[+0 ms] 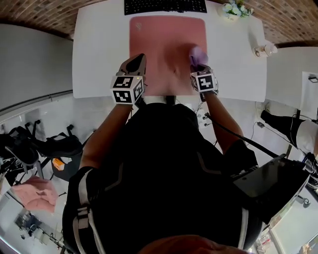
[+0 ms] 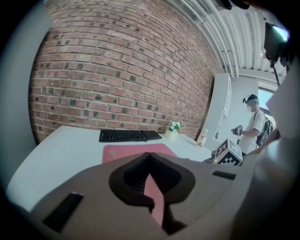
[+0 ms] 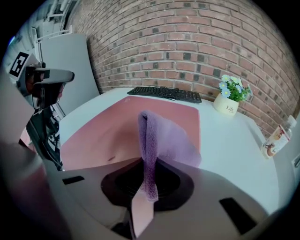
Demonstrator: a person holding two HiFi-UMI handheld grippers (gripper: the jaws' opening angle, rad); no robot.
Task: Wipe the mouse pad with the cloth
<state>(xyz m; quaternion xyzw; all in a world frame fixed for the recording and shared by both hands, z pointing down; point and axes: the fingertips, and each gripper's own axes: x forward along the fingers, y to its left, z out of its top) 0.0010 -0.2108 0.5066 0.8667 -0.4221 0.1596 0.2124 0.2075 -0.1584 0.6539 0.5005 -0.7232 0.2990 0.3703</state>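
surface [image 1: 99, 49]: white, rectangular | mouse pad [image 1: 159, 44]: pink, flat at the middle, far edge just beside the keyboard | keyboard [image 1: 165, 6]: black, along the far edge | flower pot [image 1: 233, 10]: small, white, far right corner | bottle [image 1: 263, 49]: small, near the right edge, apart from the pad

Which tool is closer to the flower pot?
Right. The right tool, gripping the cloth, is over the mouse pad's right side toward the flower pot; the left tool is at its left edge.
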